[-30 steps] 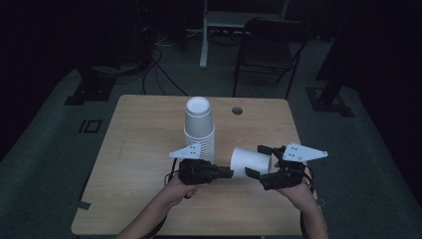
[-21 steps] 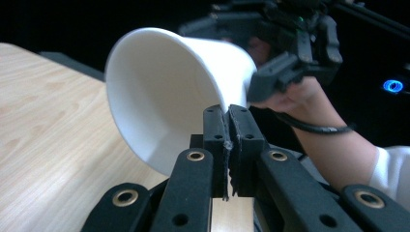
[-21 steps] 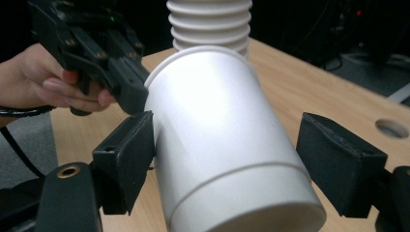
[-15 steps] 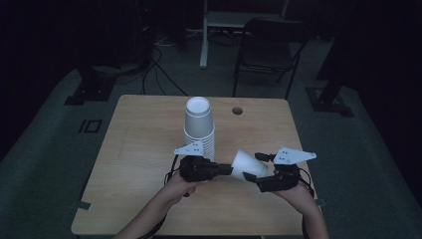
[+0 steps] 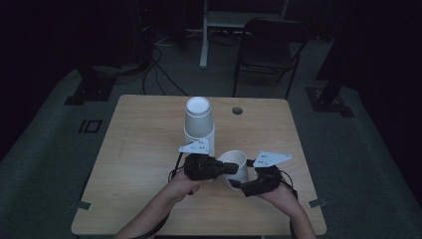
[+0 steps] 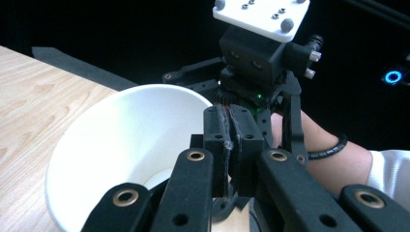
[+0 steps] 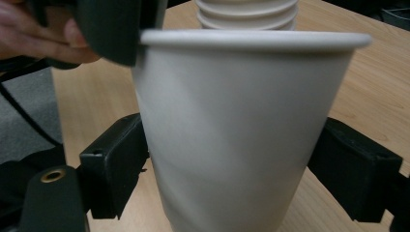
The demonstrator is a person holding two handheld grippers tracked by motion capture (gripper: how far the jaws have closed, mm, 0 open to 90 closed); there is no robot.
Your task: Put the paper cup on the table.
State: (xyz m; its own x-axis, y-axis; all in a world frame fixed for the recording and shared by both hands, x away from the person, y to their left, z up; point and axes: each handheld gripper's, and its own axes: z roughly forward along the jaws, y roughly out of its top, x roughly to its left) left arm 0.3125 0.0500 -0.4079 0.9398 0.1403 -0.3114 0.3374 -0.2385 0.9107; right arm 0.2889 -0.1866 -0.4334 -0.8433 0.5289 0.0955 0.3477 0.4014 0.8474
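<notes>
A white paper cup (image 5: 235,165) stands upright, mouth up, near the front of the wooden table (image 5: 139,149). My left gripper (image 5: 230,168) comes in from the left and is shut on the cup's rim (image 6: 121,145), one jaw inside and one outside. My right gripper (image 5: 238,182) holds the same cup lower on its body, with a pad pressed on each side of the cup (image 7: 241,135). A stack of upturned white cups (image 5: 199,122) stands just behind.
A small round hole (image 5: 237,110) is in the tabletop at the back. A dark chair (image 5: 268,45) and a white post stand beyond the table's far edge, with cables on the floor at the left. Both forearms come in from the front edge.
The right gripper has come down and to the left and has turned the cup from lying on its side to upright. The left gripper has stayed in place, at the cup's rim.
</notes>
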